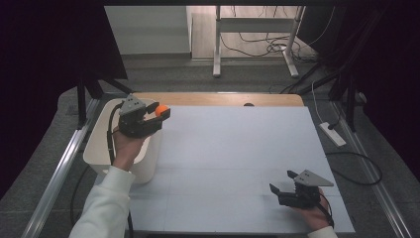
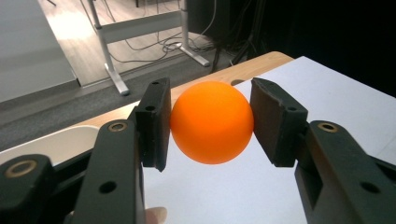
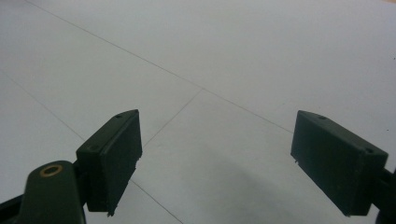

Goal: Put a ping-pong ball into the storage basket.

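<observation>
My left gripper [image 2: 211,122] clasps the orange ball [image 2: 211,122] across its widest girth at the far left, beside the white bin [image 1: 101,130]; light, smooth, likely slippery; right gripper [image 3: 217,158] gapes idle over the surface [image 3: 243,60].

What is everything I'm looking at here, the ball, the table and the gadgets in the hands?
Ball: one, orange, clamped between the left gripper's pads.
Bin: one, white, at the table's left edge.
Table: one, white top with a wooden far edge.
Desk frame: one, white, on the floor beyond.
Power strip: one, white, on the floor at right.
Left gripper: one, black, above the bin's edge.
Right gripper: one, black, jaws apart, low over the table's near right.
</observation>
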Demonstrator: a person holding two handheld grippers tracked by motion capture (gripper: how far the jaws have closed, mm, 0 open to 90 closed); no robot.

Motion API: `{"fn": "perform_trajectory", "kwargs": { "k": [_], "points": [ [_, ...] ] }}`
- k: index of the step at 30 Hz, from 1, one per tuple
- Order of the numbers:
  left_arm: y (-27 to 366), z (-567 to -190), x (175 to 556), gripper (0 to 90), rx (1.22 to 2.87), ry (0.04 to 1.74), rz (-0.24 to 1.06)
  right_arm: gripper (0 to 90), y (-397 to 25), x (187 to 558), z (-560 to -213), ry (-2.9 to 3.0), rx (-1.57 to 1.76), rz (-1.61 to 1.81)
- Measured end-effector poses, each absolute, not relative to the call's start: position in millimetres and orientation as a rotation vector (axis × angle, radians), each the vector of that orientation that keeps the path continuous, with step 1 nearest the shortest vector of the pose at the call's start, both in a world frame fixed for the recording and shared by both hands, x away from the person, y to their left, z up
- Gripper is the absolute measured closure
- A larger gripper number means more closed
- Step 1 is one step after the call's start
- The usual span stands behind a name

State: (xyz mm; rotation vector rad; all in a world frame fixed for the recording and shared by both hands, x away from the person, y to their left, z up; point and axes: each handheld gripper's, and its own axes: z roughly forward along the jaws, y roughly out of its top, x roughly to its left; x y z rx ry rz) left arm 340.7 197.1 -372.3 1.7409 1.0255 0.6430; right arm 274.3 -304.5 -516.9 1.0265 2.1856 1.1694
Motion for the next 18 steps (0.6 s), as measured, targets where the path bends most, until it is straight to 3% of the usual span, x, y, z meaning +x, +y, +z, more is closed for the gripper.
{"fn": "perform_trajectory", "kwargs": {
  "k": [18],
  "points": [
    [219.7, -376.9, 346.6, 50.3, 1.730, 1.110, 0.681, 16.4, -304.4, 274.1, -517.1, 2.190, 1.025, 1.165]
  ]
}}
